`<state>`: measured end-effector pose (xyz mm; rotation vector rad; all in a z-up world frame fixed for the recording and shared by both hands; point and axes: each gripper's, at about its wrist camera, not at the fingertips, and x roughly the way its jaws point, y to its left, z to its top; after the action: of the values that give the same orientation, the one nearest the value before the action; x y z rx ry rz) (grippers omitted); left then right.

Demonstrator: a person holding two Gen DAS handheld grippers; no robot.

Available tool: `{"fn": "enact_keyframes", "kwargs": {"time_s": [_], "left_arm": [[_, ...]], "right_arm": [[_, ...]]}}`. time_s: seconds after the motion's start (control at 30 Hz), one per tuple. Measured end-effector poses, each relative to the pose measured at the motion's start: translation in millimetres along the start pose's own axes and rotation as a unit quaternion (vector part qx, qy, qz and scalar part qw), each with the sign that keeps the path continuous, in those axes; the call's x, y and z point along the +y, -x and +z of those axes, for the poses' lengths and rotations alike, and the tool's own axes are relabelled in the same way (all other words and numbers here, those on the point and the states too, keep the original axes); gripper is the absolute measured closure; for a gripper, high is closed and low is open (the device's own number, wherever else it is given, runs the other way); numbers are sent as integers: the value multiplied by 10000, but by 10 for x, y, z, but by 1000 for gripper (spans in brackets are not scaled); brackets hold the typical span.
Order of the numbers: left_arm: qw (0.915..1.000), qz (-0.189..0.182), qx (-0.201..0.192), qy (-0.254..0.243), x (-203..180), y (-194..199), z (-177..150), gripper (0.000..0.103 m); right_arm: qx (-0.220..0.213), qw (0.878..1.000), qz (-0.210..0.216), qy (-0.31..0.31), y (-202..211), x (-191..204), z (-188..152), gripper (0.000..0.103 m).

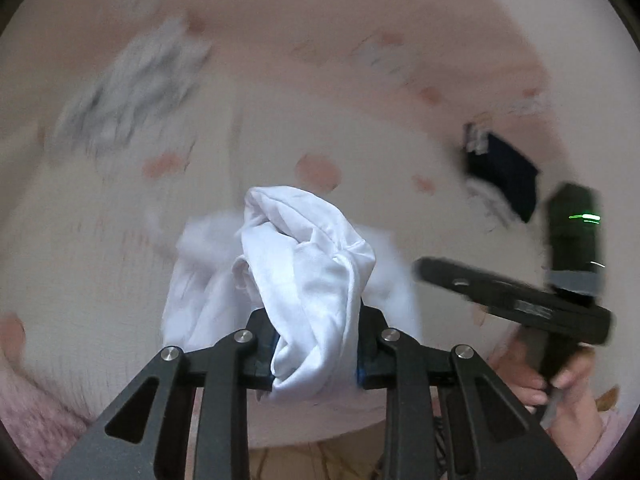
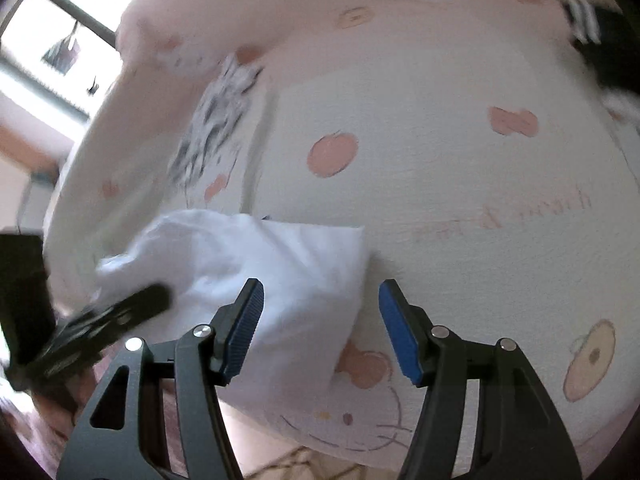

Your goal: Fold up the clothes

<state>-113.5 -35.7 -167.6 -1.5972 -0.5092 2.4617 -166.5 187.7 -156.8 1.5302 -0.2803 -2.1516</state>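
Three garments show on the bed (image 2: 460, 184), whose pale sheet carries pink apple prints: one white garment (image 1: 308, 280), one grey-and-white patterned piece (image 1: 132, 88) at the upper left of the left wrist view, and one dark piece (image 1: 508, 172) with a striped edge at the right of it. Two grippers are in view. The left gripper (image 1: 316, 344) sits at the bottom centre of its own frame, and its jaws are clamped on a bunched fold of the white garment, which rises from between them and spills up and to the left over the sheet. The right gripper (image 2: 320, 328) has its jaws standing apart with nothing pressed between them; the white garment lies at lower left of that frame, its edge behind the left jaw, while the right jaw is over bare sheet. A hand (image 1: 560, 384) holds the right gripper at the lower right of the left wrist view.
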Motion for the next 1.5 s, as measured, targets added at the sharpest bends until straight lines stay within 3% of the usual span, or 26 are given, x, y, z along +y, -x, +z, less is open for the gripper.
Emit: {"fn": "enact_keyframes", "kwargs": {"time_s": [0.03, 0.07, 0.13, 0.17, 0.27, 0.33, 0.43, 0.5, 0.6, 0.73, 0.87, 1.07, 1.17, 1.37, 1.43, 1.5], "left_arm": [[9998, 121, 48, 166, 123, -79, -43, 64], [9992, 131, 106, 351, 211, -100, -53, 46], [9970, 65, 228, 733, 362, -97, -48, 33], [9953, 32, 289, 924, 437, -96, -45, 33], [9966, 416, -386, 590, 359, 244, 36, 36], [9956, 439, -810, 174, 189, 391, 30, 46], [9921, 138, -1116, -554, -80, 448, -54, 48], [9916, 261, -965, -824, -201, 281, -119, 50], [9901, 562, -709, -1074, -323, 17, -191, 50], [9889, 878, -530, -1077, -281, -152, -193, 50], [9910, 929, -332, -905, -180, -224, -180, 48], [9931, 1107, -211, -322, 43, -144, -123, 51], [9915, 1179, -493, -240, 68, 0, -86, 51], [9919, 599, -946, -602, -171, 59, -88, 51], [9932, 630, -722, -666, -189, -67, -104, 51], [9930, 914, -318, -683, -140, -250, -124, 51]], "right_arm": [[97, 9997, -126, 178, -74, 76, -31, 40], [196, 9989, -254, 355, -149, 152, -62, 40], [434, 9963, -523, 521, -295, 181, -138, 36], [559, 9949, -642, 546, -357, 162, -164, 35], [831, 9920, -832, 462, -491, 78, -205, 33], [635, 9936, -849, 398, -412, 81, -164, 33], [198, 9912, -1122, 673, -248, 152, -176, 34], [-22, 9826, -1561, 1006, -206, 257, -210, 34], [109, 9738, -1925, 1202, -256, 306, -296, 39], [150, 9712, -2013, 1263, -335, 382, -303, 40], [148, 9712, -2028, 1240, -383, 412, -215, 40], [184, 9714, -1992, 1280, -364, 402, -229, 40], [191, 9692, -2045, 1362, -368, 419, -238, 40], [231, 9680, -2084, 1377, -400, 406, -229, 40], [243, 9675, -2094, 1393, -418, 406, -230, 40], [260, 9670, -2101, 1414, -438, 401, -235, 40]]}}
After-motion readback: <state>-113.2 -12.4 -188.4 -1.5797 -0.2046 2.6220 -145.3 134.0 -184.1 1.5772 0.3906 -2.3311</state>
